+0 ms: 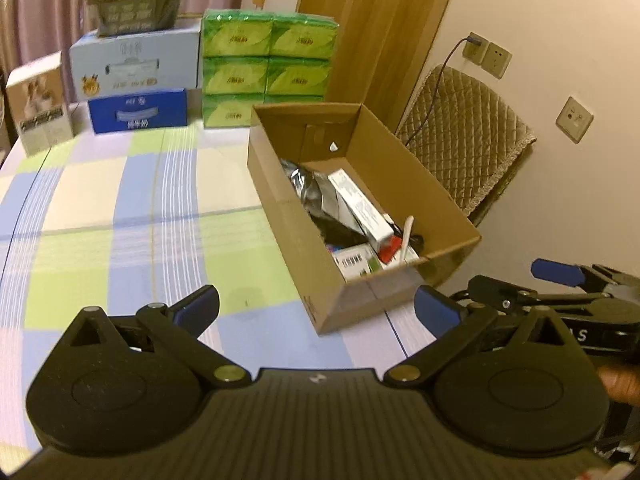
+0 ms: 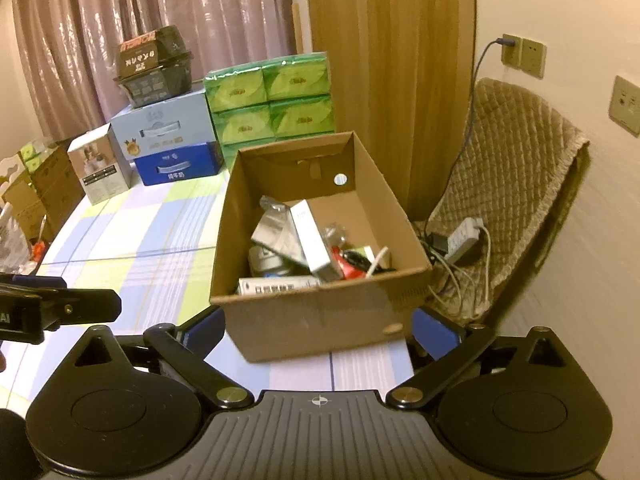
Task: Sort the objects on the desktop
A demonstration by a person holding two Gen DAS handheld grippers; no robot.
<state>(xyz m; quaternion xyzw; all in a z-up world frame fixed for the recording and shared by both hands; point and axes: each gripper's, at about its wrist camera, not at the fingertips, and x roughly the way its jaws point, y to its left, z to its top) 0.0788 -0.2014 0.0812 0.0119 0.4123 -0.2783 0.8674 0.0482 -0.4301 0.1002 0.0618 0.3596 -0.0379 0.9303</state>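
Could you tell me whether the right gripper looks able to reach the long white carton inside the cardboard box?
Probably yes: the right gripper is open, the cardboard box has no lid, and the long white carton lies on top.

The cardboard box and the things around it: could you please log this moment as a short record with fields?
surface: table with checked cloth
cardboard box: open, at the table's right edge, holding small packages
back of table: green tissue packs, blue cartons
beside table: padded chair with a power strip
left claw: open, empty
right claw: open, empty, facing the box
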